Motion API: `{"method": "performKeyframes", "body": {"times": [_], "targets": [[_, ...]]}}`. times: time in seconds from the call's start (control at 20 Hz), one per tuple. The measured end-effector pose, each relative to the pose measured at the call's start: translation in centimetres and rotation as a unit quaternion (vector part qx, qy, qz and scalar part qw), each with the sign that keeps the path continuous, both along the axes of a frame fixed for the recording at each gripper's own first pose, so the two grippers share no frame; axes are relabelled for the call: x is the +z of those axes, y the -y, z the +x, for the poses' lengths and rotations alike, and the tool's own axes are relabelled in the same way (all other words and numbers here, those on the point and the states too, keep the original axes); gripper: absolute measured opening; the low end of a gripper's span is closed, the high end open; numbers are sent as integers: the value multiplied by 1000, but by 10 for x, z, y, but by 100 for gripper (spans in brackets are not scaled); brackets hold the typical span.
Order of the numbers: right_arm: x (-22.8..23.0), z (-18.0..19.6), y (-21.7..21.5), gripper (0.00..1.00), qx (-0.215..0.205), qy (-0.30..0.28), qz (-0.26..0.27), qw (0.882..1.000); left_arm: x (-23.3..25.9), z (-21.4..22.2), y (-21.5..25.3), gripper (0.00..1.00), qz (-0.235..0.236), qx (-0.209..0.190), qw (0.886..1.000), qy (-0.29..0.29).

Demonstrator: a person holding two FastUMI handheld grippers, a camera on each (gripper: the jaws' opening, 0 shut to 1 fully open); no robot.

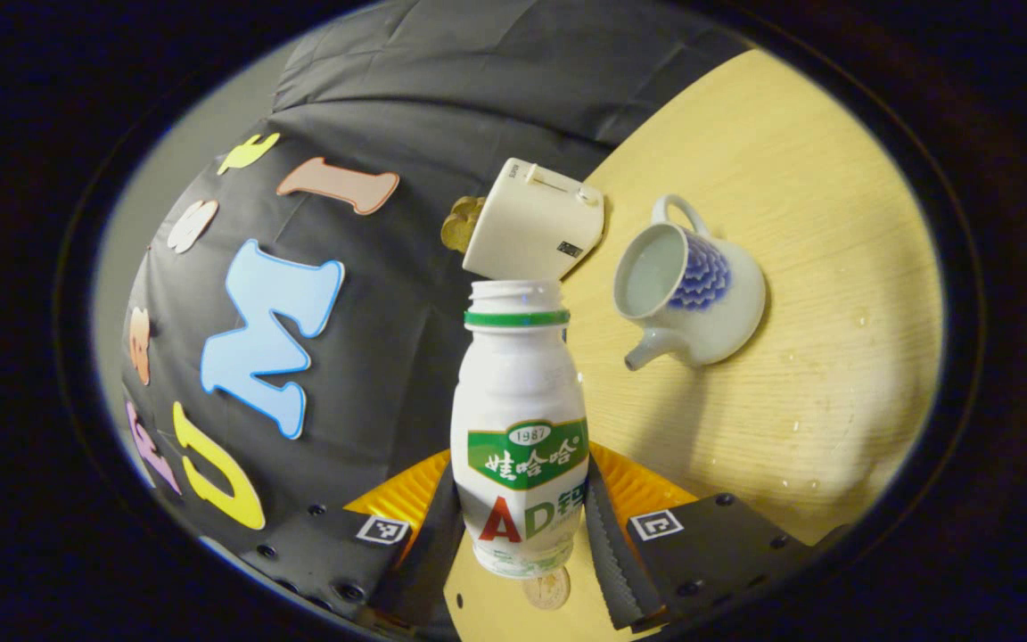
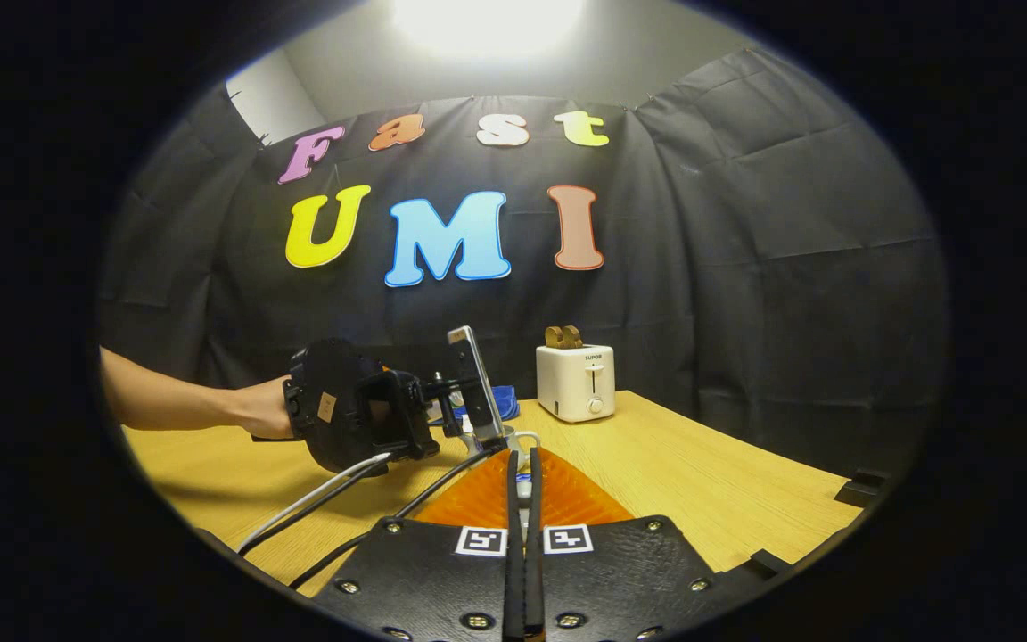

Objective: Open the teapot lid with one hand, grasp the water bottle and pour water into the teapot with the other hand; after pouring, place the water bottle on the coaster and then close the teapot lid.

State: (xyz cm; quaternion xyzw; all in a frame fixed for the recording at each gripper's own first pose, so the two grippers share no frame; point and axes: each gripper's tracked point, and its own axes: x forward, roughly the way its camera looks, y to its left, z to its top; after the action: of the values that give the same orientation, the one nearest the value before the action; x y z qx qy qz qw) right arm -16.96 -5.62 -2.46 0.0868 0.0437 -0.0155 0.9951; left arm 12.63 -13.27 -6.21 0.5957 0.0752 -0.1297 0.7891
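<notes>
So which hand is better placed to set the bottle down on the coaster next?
The left. Its gripper already has both fingers clamped on the open bottle, held above the table beside the lidless teapot. The right gripper is pinched shut, on what I cannot tell.

My bottle [image 1: 521, 419] is white with a green neck ring and a green label band over red and green letters. The teapot [image 1: 696, 290] is pale white with a blue scalloped pattern. The toaster [image 1: 536, 220] is cream, the table [image 1: 790, 178] light yellow wood. Something blue [image 2: 503, 401], perhaps a cloth, lies behind.
</notes>
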Motion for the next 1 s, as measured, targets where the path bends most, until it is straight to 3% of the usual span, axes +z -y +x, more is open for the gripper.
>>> {"method": "performKeyframes", "body": {"times": [0.1, 0.25, 0.3, 0.35, 0.4, 0.5, 0.55, 0.6, 0.7, 0.75, 0.85, 0.9, 0.95, 1.0], "targets": [[0, -1, -2, 1, 1, 0, -4, 1000, 1, 3, 3, 75, 18, -7, 1000, 5], [0, -2, -2, 1, 2, 3, -8, 1000, 0, 6, 4, 80, 39, -11, 999, 3], [1, -2, -1, 1, 1, 4, -9, 1000, -2, 7, 4, 70, 47, -14, 999, 2], [2, -2, 0, 1, -1, 4, -9, 1000, -2, 9, 5, 80, 59, -18, 998, 1], [3, -1, 2, 1, -2, 5, -7, 1000, 1, 10, 5, 80, 70, -21, 997, 6], [4, -1, 2, 1, -4, 8, -8, 1000, 1, 13, 7, 70, 88, -27, 996, 9], [4, -1, 3, 1, -4, 9, -10, 1000, 2, 14, 7, 80, 101, -29, 994, 13], [4, 0, 3, 1, -4, 9, -11, 1000, 5, 15, 8, 75, 113, -31, 993, 19], [3, -1, 1, 1, -1, 8, -11, 1000, 5, 16, 10, 76, 132, -34, 990, 26], [2, -2, 0, 1, 0, 8, -12, 1000, 5, 16, 11, 81, 140, -37, 989, 26], [3, -3, 0, 0, 0, 9, -13, 1000, 8, 19, 12, 75, 156, -39, 986, 36], [3, -3, 1, 1, 1, 10, -13, 1000, 10, 19, 13, 80, 164, -41, 985, 39], [3, -3, 1, 1, 0, 10, -14, 1000, 10, 20, 12, 75, 173, -41, 983, 39], [3, -3, 2, 1, -1, 9, -17, 1000, 11, 21, 13, 78, 181, -44, 982, 41]]}}
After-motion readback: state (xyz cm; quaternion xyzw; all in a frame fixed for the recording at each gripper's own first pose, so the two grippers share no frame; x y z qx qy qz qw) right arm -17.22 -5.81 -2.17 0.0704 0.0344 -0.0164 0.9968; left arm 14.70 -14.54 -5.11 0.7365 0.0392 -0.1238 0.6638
